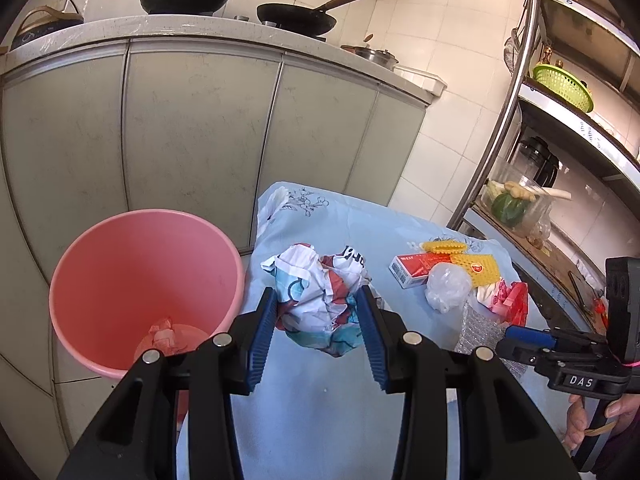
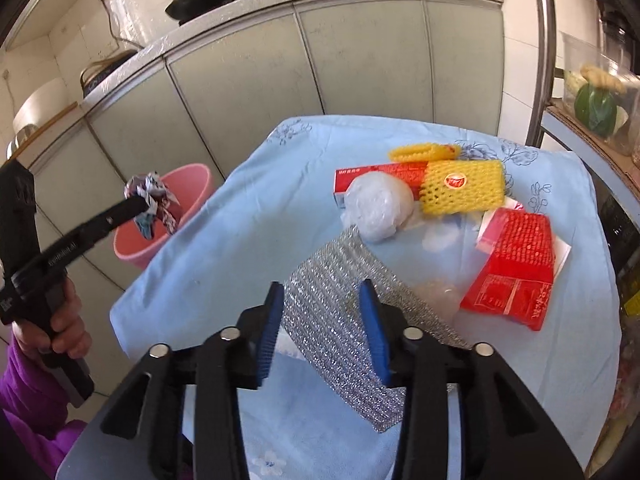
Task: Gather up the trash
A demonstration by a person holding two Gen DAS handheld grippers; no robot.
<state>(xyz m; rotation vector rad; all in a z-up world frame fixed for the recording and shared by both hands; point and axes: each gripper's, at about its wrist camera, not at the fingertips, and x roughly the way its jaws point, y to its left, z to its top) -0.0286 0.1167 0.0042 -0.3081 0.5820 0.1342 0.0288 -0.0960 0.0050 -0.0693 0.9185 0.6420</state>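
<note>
Crumpled printed paper wad (image 1: 324, 300), pinched between the left gripper (image 1: 318, 312) jaws, held in the air at the worktop (image 2: 248, 216) edge, just beside the pink bin (image 1: 132, 276). Likely feather-light, soft, crushable; no slip risk, any grip across the bulk serving. Right gripper (image 2: 322, 328) jaws spread, straddling the silver bubble-foil sheet (image 2: 340, 328), not yet clenched; thin, floppy, best pinched at an edge.

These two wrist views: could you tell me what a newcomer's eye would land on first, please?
Probably the crumpled printed paper ball, clamped in the left gripper beside the pink bucket that stands left of the table. Next, the bright litter on the blue cloth: yellow foam netting, a red carton and a silver bubble-wrap sheet lying between the right gripper's open fingers.
</note>
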